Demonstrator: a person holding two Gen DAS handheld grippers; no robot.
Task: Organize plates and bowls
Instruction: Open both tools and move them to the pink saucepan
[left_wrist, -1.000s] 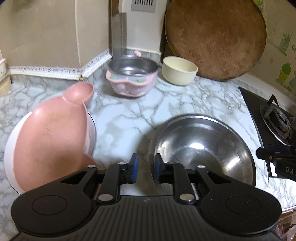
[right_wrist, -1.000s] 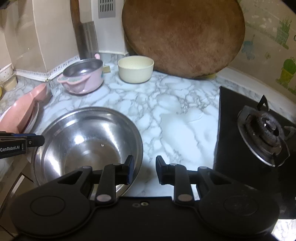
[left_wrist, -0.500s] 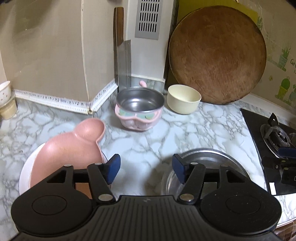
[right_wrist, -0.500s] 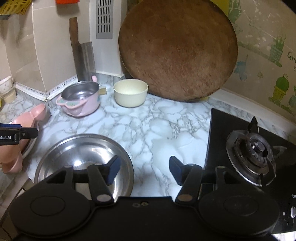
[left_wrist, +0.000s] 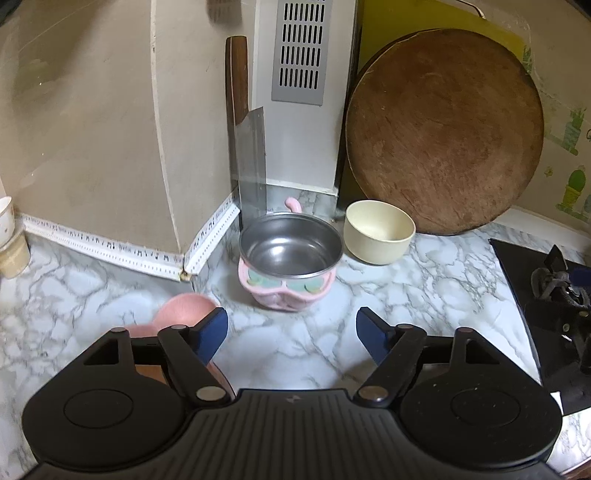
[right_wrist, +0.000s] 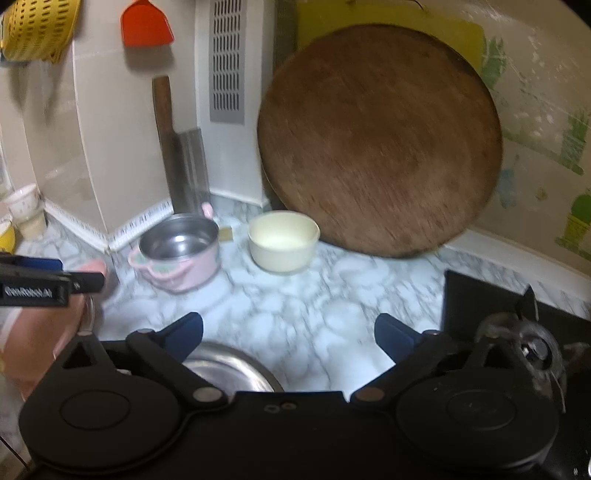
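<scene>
Steel bowl (right_wrist: 229, 365): on the marble counter (left_wrist: 424, 280), just under your right gripper (right_wrist: 289, 332).
Pink plate (left_wrist: 184, 308): beneath your left gripper (left_wrist: 291, 332).
Left jaws: opening, nothing between.
Right jaws: opening wide, empty.
Cream bowl (left_wrist: 378, 230): beside pink pot (left_wrist: 290, 266), against the round board (left_wrist: 445, 133).

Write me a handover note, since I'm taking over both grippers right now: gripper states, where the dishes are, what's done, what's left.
Left gripper: jaws opening, nothing between them.
Right gripper: jaws opening, nothing between them.
Large stainless steel bowl: on the marble counter, just below the right gripper.
Pink gourd-shaped plate: front left, below the left gripper.
Pink pot with steel liner and small cream bowl: side by side near the back, in front of the round wooden board.
Done: neither gripper holds anything.
Left: pot and cream bowl look untouched; likely next.
</scene>
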